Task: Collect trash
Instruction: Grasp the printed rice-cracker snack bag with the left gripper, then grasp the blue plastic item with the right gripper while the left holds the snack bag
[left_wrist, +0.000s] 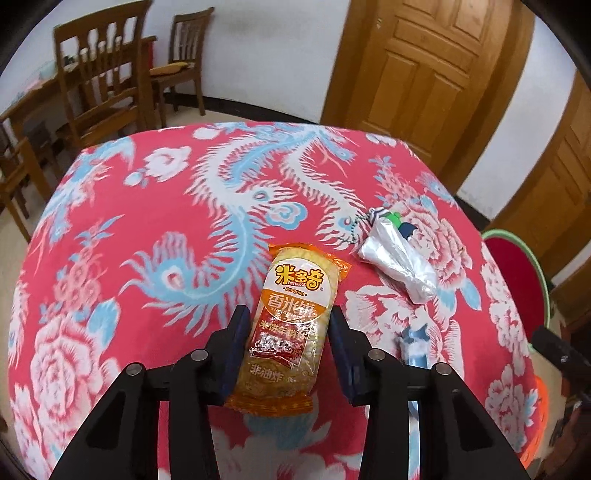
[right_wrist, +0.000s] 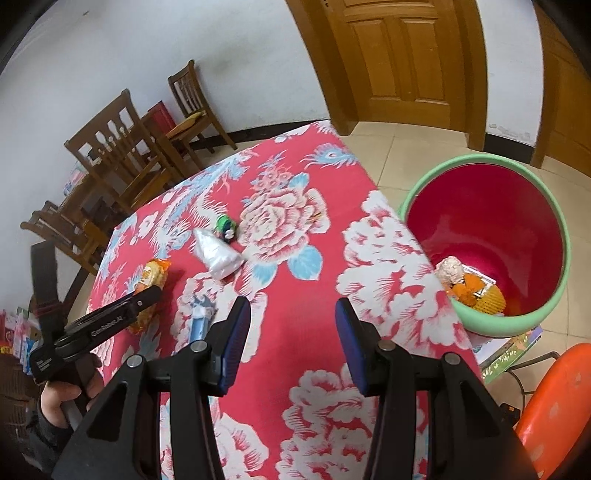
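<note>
One rice-cracker packet (left_wrist: 288, 328), one plastic bag (left_wrist: 399, 258), one bin (right_wrist: 517, 321).

My left gripper (left_wrist: 286, 341): two black angular arms, each with a pair of round silver pivot pins, ending in flat dark-blue pads (left_wrist: 236, 354); seen from the right wrist view, its side is a slim black bar with small white lettering, too small to read in full, and one small screw; a dark strap hangs behind it; my left hand (right_wrist: 64, 397) on its handle wears a dark sleeve at the wrist. My right gripper (right_wrist: 291, 341): the same build; black arms, silver pins, ribbed blue pads (right_wrist: 236, 341).
</note>
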